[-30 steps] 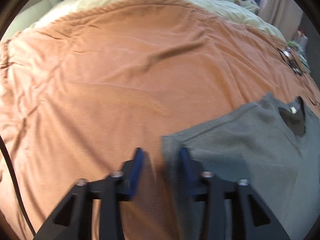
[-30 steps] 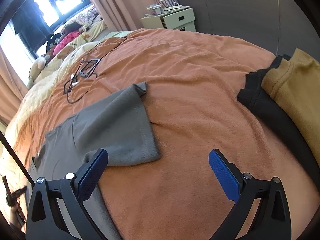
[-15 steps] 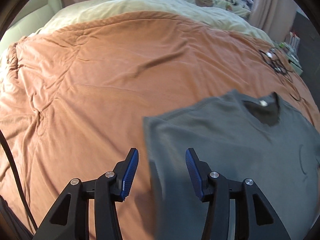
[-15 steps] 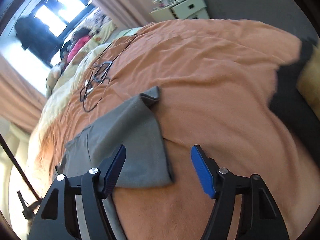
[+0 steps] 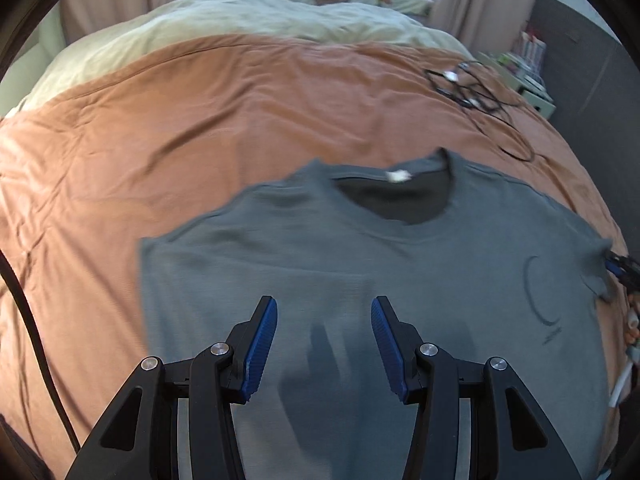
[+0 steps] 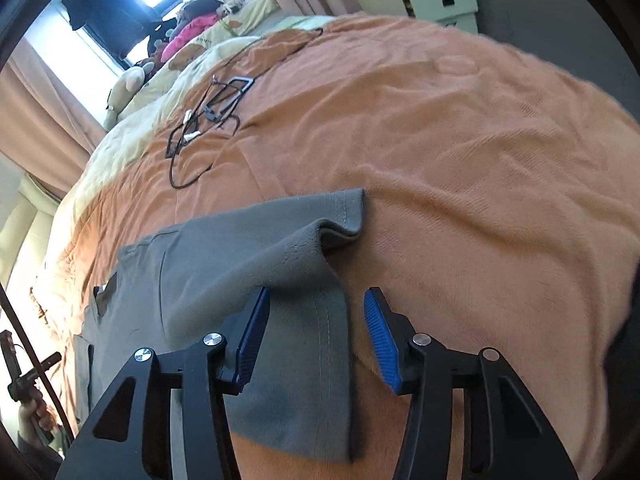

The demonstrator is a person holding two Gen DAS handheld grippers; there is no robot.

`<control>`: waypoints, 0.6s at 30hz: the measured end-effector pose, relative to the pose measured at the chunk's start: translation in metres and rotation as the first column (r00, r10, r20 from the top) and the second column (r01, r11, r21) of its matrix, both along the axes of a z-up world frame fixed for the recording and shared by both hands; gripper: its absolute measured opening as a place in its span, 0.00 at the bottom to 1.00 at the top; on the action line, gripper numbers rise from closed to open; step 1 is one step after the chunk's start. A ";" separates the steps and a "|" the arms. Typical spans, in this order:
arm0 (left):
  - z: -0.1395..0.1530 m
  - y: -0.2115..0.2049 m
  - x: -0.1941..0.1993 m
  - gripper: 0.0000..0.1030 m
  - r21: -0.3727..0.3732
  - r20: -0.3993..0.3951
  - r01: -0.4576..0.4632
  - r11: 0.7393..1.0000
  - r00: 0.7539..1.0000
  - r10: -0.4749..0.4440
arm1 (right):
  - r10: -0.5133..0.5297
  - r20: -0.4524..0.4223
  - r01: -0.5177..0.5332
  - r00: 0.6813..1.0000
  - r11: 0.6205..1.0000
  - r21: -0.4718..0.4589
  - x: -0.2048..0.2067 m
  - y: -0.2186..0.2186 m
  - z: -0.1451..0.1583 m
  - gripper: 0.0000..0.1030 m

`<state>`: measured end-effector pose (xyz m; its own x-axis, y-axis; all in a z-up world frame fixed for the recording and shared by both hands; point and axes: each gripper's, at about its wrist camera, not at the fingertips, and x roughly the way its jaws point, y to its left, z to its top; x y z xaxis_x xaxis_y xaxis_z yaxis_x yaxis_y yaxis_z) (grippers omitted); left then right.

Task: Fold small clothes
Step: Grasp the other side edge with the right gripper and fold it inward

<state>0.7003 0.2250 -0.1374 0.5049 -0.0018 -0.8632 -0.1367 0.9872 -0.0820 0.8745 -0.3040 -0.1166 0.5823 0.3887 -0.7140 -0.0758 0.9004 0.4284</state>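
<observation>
A grey T-shirt (image 5: 360,260) lies flat on the orange blanket (image 5: 160,120), neck opening away from me. My left gripper (image 5: 324,344) hovers over the shirt's chest, jaws apart with only flat cloth below them, and casts a shadow on it. In the right wrist view the shirt (image 6: 224,264) has its sleeve (image 6: 316,320) folded and rumpled. My right gripper (image 6: 312,340) straddles the sleeve's hem edge while its jaws are closing. The left pad (image 6: 254,336) is at the cloth; the right pad (image 6: 380,344) stands apart from it.
A tangle of black cables (image 5: 472,92) (image 6: 208,120) lies on the blanket beyond the shirt. A cream duvet (image 5: 240,20) covers the far side. A pale nightstand (image 6: 432,0) stands past the bed. Dark cloth (image 6: 628,320) shows at the right edge.
My left gripper has moved from the shirt's left edge to over its chest. My right gripper's jaws have narrowed a lot and come in over the sleeve.
</observation>
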 end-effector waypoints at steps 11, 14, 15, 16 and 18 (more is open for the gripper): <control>-0.011 -0.091 0.021 0.50 -0.064 -0.003 0.119 0.991 0.993 -0.119 | 0.131 0.057 -0.133 0.990 0.991 0.018 0.004 0.004 0.013 0.08; -0.014 -0.111 0.019 0.50 -0.111 0.005 0.155 0.982 0.988 -0.155 | 0.156 0.068 -0.156 0.985 0.988 -0.012 -0.002 0.010 0.029 0.08; -0.016 -0.115 0.019 0.50 -0.118 0.003 0.162 0.980 0.987 -0.163 | 0.163 0.075 -0.162 0.984 0.987 -0.021 -0.004 0.013 0.035 0.07; -0.018 -0.119 0.020 0.50 -0.125 -0.002 0.168 0.978 0.985 -0.170 | 0.171 0.084 -0.169 0.982 0.985 -0.033 -0.007 0.017 0.044 0.07; -0.023 -0.126 0.021 0.50 -0.138 -0.007 0.176 0.975 0.984 -0.178 | 0.181 0.091 -0.177 0.979 0.983 -0.054 -0.012 0.027 0.059 0.07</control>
